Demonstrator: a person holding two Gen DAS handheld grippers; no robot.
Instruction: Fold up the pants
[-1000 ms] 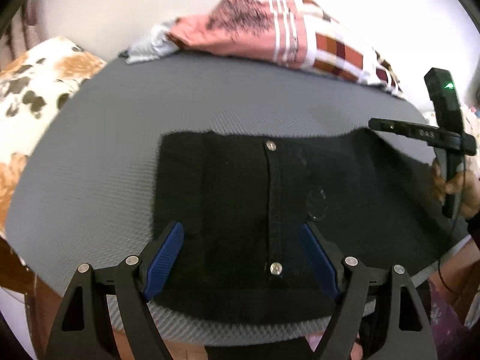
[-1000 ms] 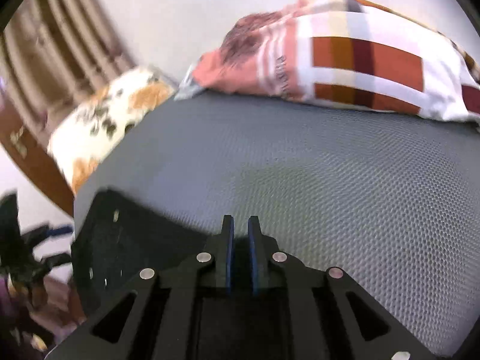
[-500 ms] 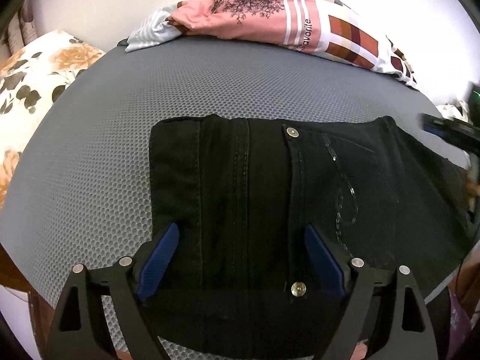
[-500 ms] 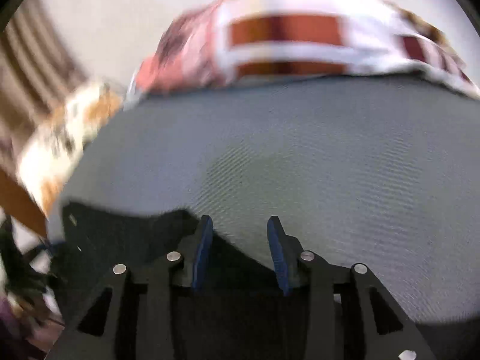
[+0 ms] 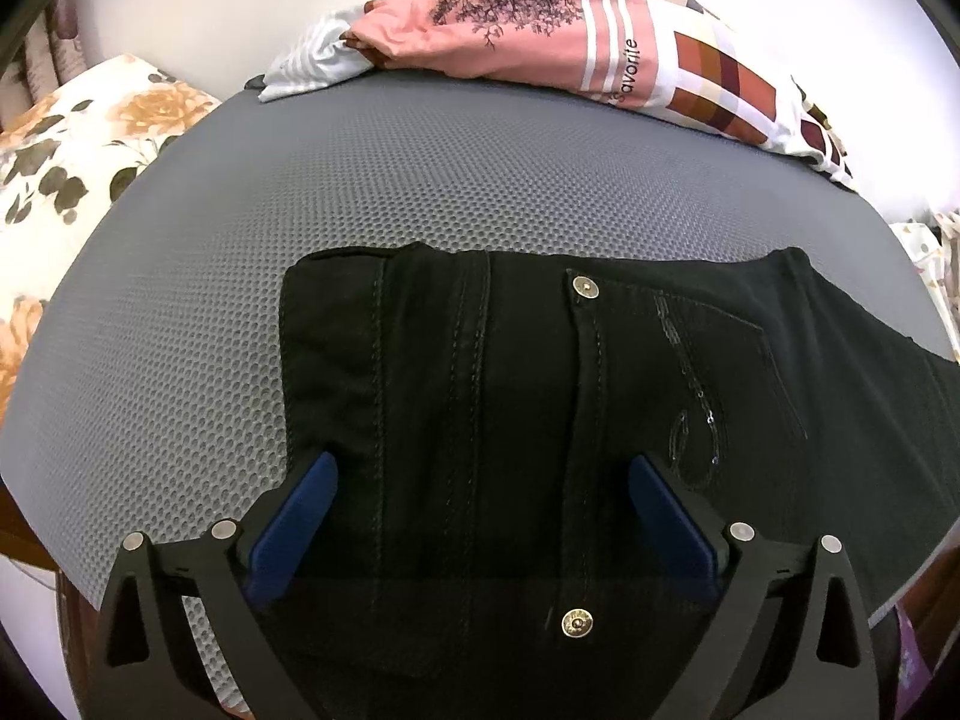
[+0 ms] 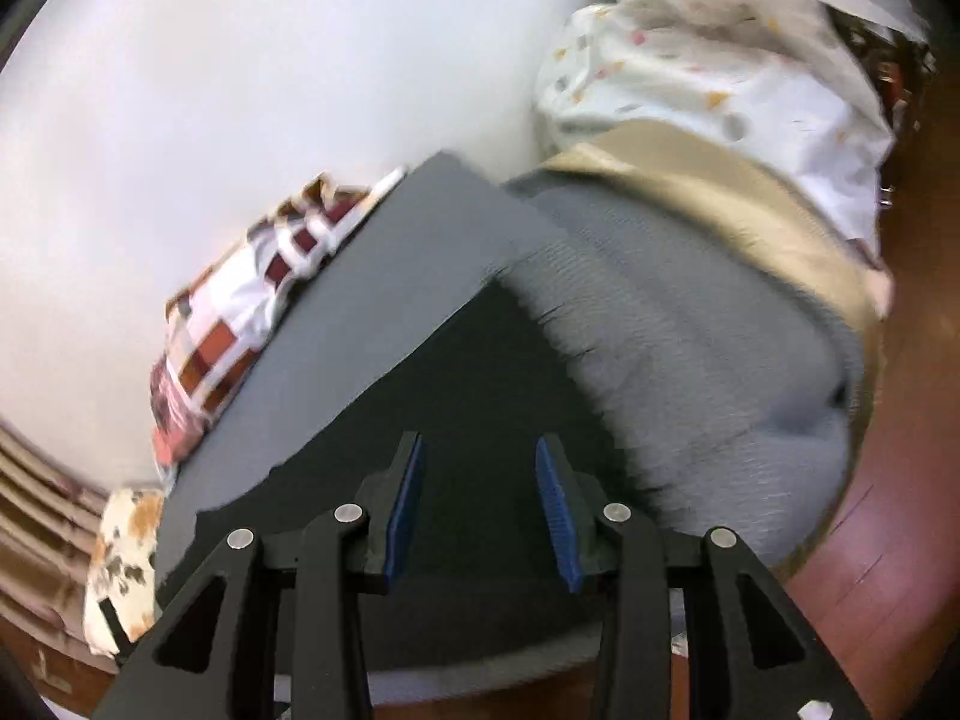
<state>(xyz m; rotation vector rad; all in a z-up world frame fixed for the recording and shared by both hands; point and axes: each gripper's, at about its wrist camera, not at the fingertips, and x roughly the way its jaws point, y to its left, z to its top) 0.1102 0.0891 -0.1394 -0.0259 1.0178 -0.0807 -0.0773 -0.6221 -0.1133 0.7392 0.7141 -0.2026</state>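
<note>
Black pants (image 5: 540, 396) lie flat on the grey mesh mat (image 5: 420, 180), waistband end to the left, legs running off to the right. My left gripper (image 5: 480, 474) is open and empty, its blue pads straddling the waist part just above the cloth. In the right wrist view the pants' leg end (image 6: 480, 372) lies on the mat with its frayed hem at the right. My right gripper (image 6: 477, 468) is open and empty just above that leg end.
A pile of pink and checked clothes (image 5: 570, 42) sits at the mat's far edge. A floral pillow (image 5: 72, 138) lies at the left. A white dotted cloth over beige fabric (image 6: 720, 96) sits beyond the mat's right end, above a brown wooden floor (image 6: 900, 510).
My right gripper opened, letting go of the pants, and swung round to face the leg end. My left gripper stayed open and came closer to the waistband.
</note>
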